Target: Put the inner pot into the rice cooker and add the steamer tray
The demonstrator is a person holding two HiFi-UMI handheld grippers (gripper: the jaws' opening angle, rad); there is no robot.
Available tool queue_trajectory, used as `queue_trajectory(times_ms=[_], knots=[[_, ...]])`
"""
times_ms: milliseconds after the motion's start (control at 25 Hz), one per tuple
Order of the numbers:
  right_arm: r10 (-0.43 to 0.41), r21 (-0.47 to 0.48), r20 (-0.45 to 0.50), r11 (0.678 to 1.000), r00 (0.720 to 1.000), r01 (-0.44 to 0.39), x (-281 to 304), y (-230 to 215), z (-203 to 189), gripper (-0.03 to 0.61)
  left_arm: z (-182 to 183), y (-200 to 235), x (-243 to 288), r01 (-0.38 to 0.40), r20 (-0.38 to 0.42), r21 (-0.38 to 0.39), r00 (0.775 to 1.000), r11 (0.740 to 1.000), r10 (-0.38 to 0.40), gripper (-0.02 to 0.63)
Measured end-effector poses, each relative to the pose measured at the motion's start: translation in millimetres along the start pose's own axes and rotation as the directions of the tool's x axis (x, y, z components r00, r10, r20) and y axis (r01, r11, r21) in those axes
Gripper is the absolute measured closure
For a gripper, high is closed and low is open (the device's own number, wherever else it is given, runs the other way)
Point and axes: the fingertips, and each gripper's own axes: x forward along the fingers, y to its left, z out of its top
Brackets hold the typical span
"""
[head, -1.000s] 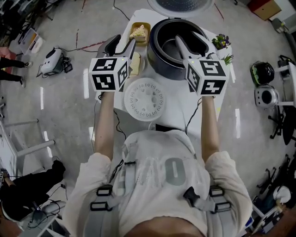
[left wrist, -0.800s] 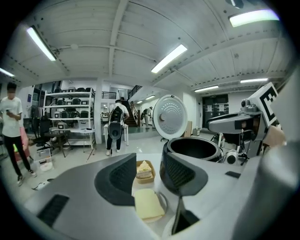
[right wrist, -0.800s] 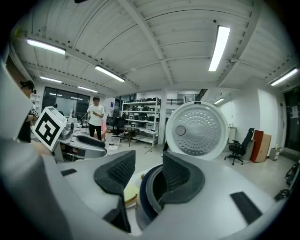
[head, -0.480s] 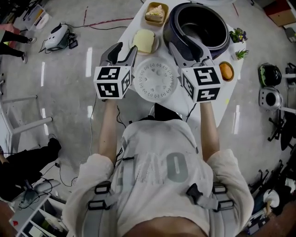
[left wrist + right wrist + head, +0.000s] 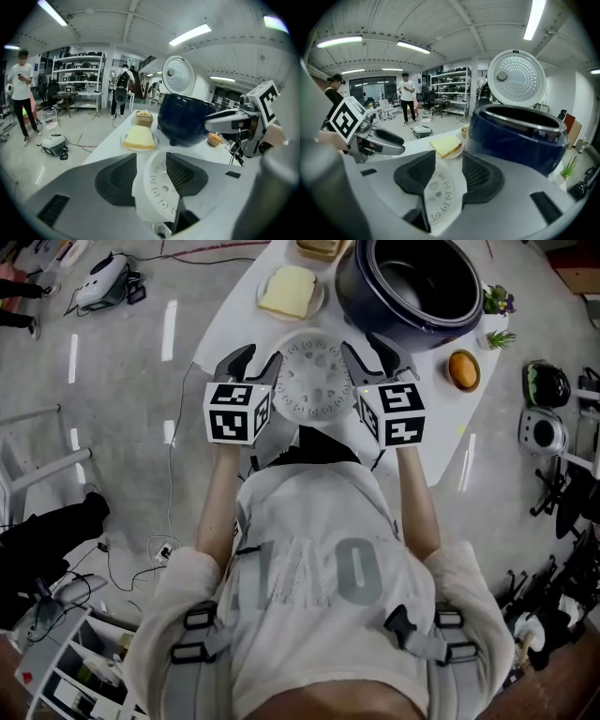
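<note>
The steamer tray (image 5: 317, 381), a flat round disc of white plastic, has a low raised rim and rings of small round holes about its middle. It lies flat on the white table (image 5: 234, 334) at the edge nearest the person, just in front of the dark blue round rice cooker (image 5: 361, 296). The cooker's white lid (image 5: 516, 77) stands open, and the dark inner pot (image 5: 417, 282) sits inside it, its metal rim showing at the top.

The left gripper (image 5: 253, 362) is at the tray's left rim and the right gripper (image 5: 373, 351) at its right rim, both tilted downward. Each has its grey jaws released and standing apart. In both gripper views an edge of the tray shows in the gap between the ribbed pads, which do not press on it.

Beyond the tray, left of the cooker, a pale yellow slice of bread (image 5: 289, 292) rests on a white plate (image 5: 319, 304). An orange fruit (image 5: 463, 369) lies right of the cooker.
</note>
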Motion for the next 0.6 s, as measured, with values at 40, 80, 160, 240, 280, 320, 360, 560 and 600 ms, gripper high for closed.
queue_trajectory(times_ms=[40, 80, 160, 240, 280, 320, 360, 560, 600], knots=[[-0.002, 0.005, -0.018, 1.0, 1.0, 0.002, 4.2, -2.1, -8.3, 0.391, -6.3, 1.3, 3.0, -0.002, -0.013, -0.01, 1.0, 1.0, 0.002, 0.431], [-0.005, 0.008, -0.036, 1.0, 0.999, 0.005, 8.7, -4.4, -16.2, 0.391, -11.6, 3.0, 6.0, -0.005, -0.024, -0.019, 1.0, 1.0, 0.005, 0.431], [-0.01, 0.012, -0.074, 1.0, 0.997, 0.011, 16.1, -7.4, -33.9, 0.391, -23.2, 5.5, 9.3, -0.014, -0.047, -0.037, 0.999, 0.999, 0.012, 0.431], [-0.007, 0.024, -0.12, 1.0, 0.993, 0.009, 19.8, -6.4, -54.7, 0.391, -38.1, 4.9, 8.1, -0.018, -0.078, -0.058, 0.997, 0.998, 0.014, 0.431], [-0.002, 0.031, -0.141, 0.999, 0.99, 0.006, 21.6, -5.6, -64.5, 0.391, -45.3, 4.0, 8.0, -0.015, -0.095, -0.069, 0.995, 0.997, 0.008, 0.431], [0.003, 0.037, -0.159, 0.999, 0.987, 0.003, 24.1, -5.3, -73.0, 0.391, -51.4, 3.1, 9.2, -0.008, -0.111, -0.082, 0.994, 0.997, -0.001, 0.431], [0.007, 0.042, -0.175, 0.999, 0.984, 0.001, 26.9, -5.5, -80.4, 0.391, -56.5, 2.6, 11.3, -0.001, -0.125, -0.096, 0.992, 0.995, -0.011, 0.433], [0.002, 0.064, -0.237, 0.998, 0.972, 0.013, 33.3, -7.9, -109.1, 0.39, -73.7, 0.5, 15.0, 0.004, -0.164, -0.129, 0.986, 0.992, -0.025, 0.434], [0.002, 0.074, -0.247, 0.997, 0.969, 0.017, 33.2, -8.5, -114.1, 0.39, -77.6, -0.3, 14.5, 0.005, -0.173, -0.13, 0.985, 0.992, -0.028, 0.436]])
